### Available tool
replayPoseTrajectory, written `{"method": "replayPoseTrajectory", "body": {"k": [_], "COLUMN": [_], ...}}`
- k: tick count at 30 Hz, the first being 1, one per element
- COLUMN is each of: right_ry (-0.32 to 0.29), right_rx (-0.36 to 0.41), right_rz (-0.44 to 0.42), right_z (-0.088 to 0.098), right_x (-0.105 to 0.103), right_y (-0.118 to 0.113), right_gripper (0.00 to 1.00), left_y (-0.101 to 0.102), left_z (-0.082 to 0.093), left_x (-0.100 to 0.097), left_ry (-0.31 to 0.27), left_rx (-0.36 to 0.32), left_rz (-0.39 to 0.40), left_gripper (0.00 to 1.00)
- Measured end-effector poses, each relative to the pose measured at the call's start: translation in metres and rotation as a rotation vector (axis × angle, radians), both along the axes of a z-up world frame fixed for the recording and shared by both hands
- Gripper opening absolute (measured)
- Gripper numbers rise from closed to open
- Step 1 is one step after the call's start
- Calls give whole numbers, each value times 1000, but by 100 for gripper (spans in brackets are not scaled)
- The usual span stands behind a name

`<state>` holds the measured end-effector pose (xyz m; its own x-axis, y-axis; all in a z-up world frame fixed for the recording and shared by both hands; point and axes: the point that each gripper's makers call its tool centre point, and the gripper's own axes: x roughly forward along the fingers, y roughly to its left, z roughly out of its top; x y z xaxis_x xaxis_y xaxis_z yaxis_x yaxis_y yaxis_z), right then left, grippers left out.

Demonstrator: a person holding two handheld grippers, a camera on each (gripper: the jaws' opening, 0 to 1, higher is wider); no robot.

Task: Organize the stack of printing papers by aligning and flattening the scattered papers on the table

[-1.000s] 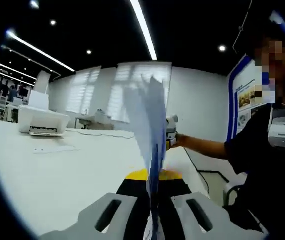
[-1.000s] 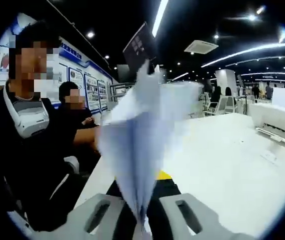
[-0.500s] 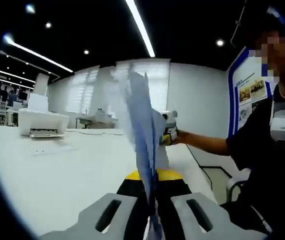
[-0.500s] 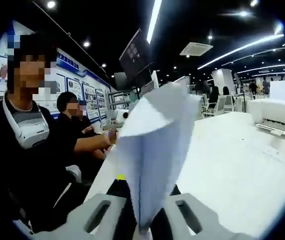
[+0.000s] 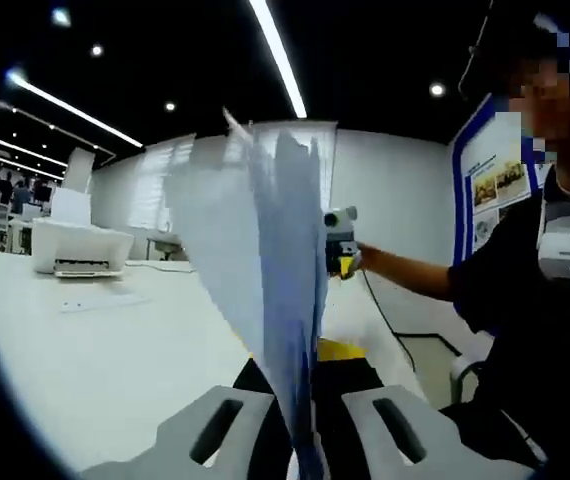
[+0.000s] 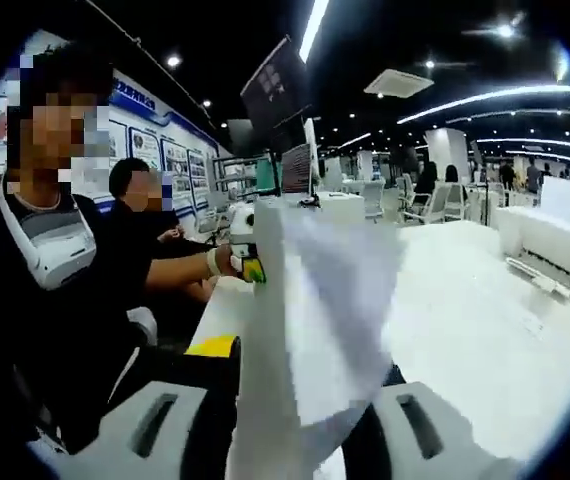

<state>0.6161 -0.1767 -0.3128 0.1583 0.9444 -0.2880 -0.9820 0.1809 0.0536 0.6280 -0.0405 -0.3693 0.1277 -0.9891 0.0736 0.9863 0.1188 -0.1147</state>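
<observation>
The wide white bench (image 5: 115,350) spreads out under both claws. The stack of thin white printing papers (image 5: 265,290) stands on edge above it. The left claw (image 5: 303,440) pinches its near edge. The right claw (image 6: 285,440) pinches the stack's other end (image 6: 315,310). A small white boxy printer (image 5: 75,245) sits far off to the left claw's left.
</observation>
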Motion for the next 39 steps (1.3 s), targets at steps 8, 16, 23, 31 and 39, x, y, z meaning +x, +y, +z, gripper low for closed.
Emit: {"method": "replayPoseTrajectory", "body": {"k": [8, 16, 23, 31, 39], "right_ry": [-122, -43, -6, 68, 51], "right_rx": [-437, -800, -1115, -1080, -554], "right_rz": [119, 223, 320, 287, 128], "right_z": [59, 5, -39, -35, 31], "right_x": [4, 9, 9, -8, 1], "right_y": [45, 94, 90, 86, 56], "right_gripper": [54, 45, 19, 0, 0], "left_y": [3, 2, 0, 5, 21], "left_z": [3, 2, 1, 9, 26], "left_x": [-3, -5, -7, -6, 8], "left_ry": [-19, -18, -22, 43, 89], "left_rx": [-8, -3, -4, -78, -168], "left_rz": [-11, -24, -28, -21, 53], "left_gripper": [6, 6, 6, 11, 53]}}
